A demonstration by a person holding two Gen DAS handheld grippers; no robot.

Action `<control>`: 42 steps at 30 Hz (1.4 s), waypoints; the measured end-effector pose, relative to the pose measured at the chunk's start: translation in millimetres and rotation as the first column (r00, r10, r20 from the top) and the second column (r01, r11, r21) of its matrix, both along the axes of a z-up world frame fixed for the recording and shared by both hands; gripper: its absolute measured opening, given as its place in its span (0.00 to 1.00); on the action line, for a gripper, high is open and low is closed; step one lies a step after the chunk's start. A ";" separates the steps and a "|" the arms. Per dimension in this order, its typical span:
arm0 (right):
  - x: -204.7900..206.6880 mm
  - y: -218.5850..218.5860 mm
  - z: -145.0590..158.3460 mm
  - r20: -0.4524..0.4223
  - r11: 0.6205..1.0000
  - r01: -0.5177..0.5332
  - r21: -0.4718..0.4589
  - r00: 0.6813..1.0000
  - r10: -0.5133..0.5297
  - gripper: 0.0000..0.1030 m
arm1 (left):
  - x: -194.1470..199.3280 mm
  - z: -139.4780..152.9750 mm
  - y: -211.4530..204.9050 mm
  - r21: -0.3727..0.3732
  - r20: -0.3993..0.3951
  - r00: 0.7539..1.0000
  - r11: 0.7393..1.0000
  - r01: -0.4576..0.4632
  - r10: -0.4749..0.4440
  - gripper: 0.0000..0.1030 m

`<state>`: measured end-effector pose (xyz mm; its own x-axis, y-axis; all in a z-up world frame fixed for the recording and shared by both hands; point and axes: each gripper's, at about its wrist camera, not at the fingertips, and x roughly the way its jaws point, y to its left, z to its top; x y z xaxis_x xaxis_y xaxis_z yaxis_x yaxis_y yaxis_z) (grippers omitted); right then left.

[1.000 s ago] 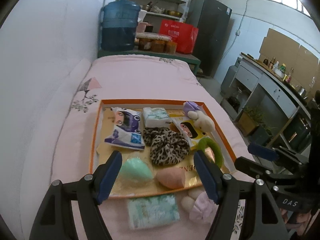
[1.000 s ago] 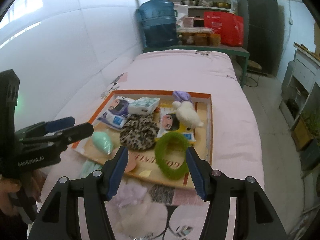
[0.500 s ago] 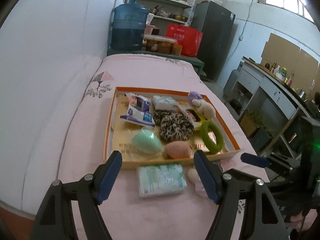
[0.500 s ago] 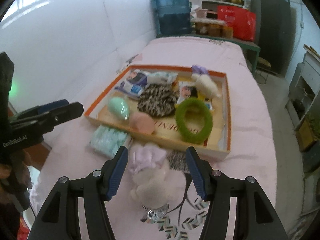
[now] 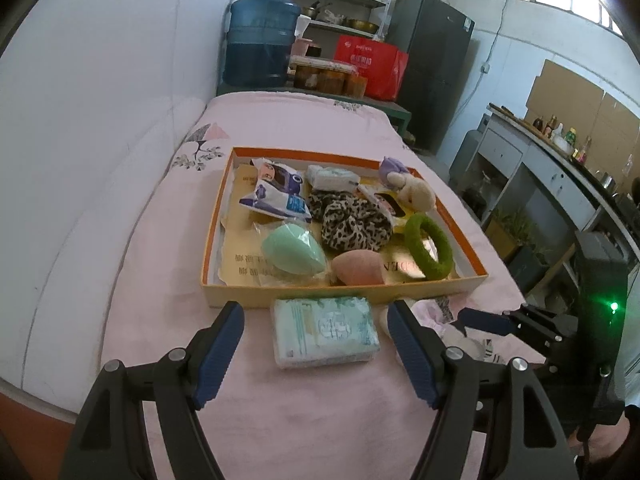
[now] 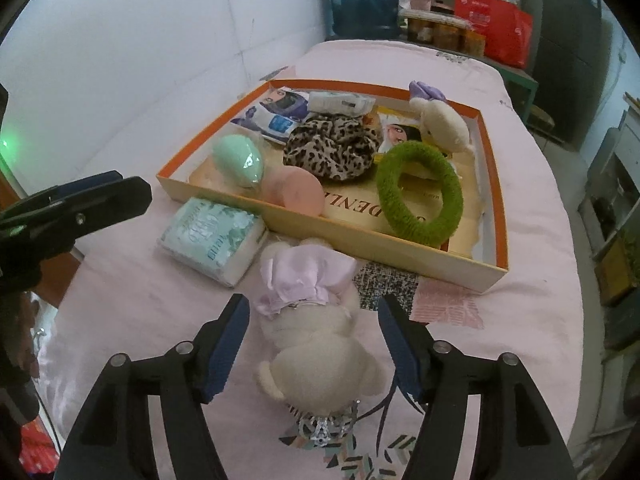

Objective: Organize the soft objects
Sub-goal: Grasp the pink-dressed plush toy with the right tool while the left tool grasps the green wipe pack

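On the pink bed stands an orange-rimmed box tray (image 5: 214,236) (image 6: 494,152) with soft items inside. A mint tissue pack (image 5: 324,332) (image 6: 212,236) lies in front of it, between the fingers of my open left gripper (image 5: 314,320), untouched. Beside it lies a cream plush bear in a lilac dress (image 6: 320,344), partly hidden in the left wrist view. My right gripper (image 6: 314,306) straddles the bear with its jaws opening; the pads stand clear of it. The tray holds a mint sponge (image 5: 292,254), a pink sponge (image 5: 356,268), a leopard scrunchie (image 6: 332,146) and a green ring scrunchie (image 6: 420,192).
Deeper in the tray lie wipes packets (image 5: 276,196) and a second plush with a purple bow (image 6: 440,120). A white wall (image 5: 100,100) runs along the bed's left side. A water jug (image 5: 260,44) and shelves stand beyond the bed, and the bed's right edge drops to the floor.
Both grippers have drawn back from the tray and come down. The tissue pack now sits between the left fingers, the plush bear between the right ones, and the right jaws stand wider.
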<state>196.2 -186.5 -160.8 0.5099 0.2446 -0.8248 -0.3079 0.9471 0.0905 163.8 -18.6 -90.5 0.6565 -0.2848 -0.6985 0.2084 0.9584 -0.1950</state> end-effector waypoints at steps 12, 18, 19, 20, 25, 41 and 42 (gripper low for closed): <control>0.0 7.1 -16.9 -0.013 0.999 -0.018 -0.031 1.000 0.017 0.47 | 10.6 -31.5 -20.9 0.048 -0.063 0.998 0.998 0.030 -0.027 0.72; -10.6 -5.2 -15.0 -0.019 1.000 -0.002 0.001 1.000 0.002 0.46 | 18.6 -45.4 -34.8 0.101 -0.076 0.997 0.994 0.035 -0.027 0.72; -12.2 -6.5 -14.8 -0.019 1.000 0.001 0.005 1.000 -0.001 0.46 | 19.7 -47.4 -36.9 0.112 -0.079 0.997 0.993 0.035 -0.026 0.72; -13.5 -8.0 -14.6 -0.019 1.000 0.003 0.010 1.000 -0.003 0.46 | 20.6 -49.1 -38.6 0.125 -0.076 0.997 0.992 0.032 -0.023 0.72; -16.9 -10.4 -13.6 -0.018 1.000 0.009 0.021 1.000 -0.009 0.46 | 25.5 -54.9 -43.2 0.176 -0.064 0.998 0.984 0.018 -0.007 0.72; -15.9 -11.9 -12.7 -0.020 0.999 0.025 0.039 0.999 -0.024 0.46 | 24.3 -59.5 -35.5 0.118 -0.048 0.999 0.993 0.011 -0.005 0.62; -16.0 -11.5 -11.9 -0.019 0.999 0.025 0.042 1.000 -0.024 0.46 | 23.1 -58.1 -34.8 0.112 -0.046 0.999 0.994 0.011 -0.006 0.62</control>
